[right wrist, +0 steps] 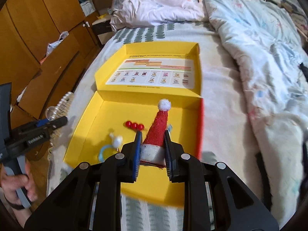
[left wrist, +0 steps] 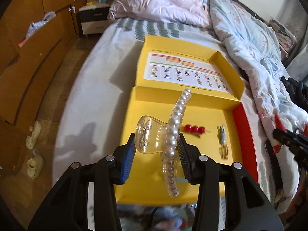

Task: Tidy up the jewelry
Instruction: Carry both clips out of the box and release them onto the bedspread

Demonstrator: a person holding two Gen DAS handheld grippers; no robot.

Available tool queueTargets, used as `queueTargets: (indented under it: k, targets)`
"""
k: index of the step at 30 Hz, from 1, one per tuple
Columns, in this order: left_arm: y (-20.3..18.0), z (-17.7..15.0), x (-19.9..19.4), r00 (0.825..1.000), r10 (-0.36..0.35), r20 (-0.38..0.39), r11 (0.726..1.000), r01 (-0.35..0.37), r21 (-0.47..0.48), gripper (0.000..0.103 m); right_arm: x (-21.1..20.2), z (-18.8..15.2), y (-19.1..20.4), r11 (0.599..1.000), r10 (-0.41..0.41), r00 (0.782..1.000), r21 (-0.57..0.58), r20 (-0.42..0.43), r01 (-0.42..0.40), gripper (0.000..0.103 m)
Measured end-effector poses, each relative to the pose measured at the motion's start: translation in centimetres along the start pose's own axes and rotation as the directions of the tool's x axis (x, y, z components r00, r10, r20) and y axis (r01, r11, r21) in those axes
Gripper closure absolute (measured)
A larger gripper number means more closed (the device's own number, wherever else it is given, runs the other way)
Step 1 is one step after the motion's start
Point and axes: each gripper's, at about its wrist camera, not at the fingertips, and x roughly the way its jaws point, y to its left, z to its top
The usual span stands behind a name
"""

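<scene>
Yellow box (left wrist: 169, 113) atop rumpled bed (left wrist: 100, 88)

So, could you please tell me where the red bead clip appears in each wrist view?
Left wrist view: the red bead clip lies on the yellow box floor, right of centre.
Right wrist view: the clip sits near centre, left of the Santa hat.
Shared landmark: the printed lid chart.

Rumpled bed (left wrist: 92, 88), orange wooden wardrobe (left wrist: 28, 44) (doors closed), dark nightstand (left wrist: 92, 19), wood floor (left wrist: 48, 100)
</scene>
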Motion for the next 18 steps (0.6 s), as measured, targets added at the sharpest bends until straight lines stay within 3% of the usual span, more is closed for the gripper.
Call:
queueTargets:
  k: [7,12,18]
  targets:
    - [1.9,-6.2,-4.1,1.000,0.009,-0.011,1.000,-0.009,0.011,0.060,-4.8,-6.8,-1.4,0.999,0.017,1.000,0.049,-0.005,-0.017,0.080]
    - [2.4,-13.5,-4.6,0.998,-0.006,-0.067,0.999,0.009,0.044,0.060,-4.0,-13.9,-1.7,0.997,0.024,0.997,0.071,-0.078,-0.018,0.080]
    - [0.6,-20.7,-3.3,0.982,-0.082,-0.169,0.991,0.099,0.095,0.060,-2.5,-19.6,-1.5,0.997,0.016,0.987,0.075,-0.159,-0.004,0.080]
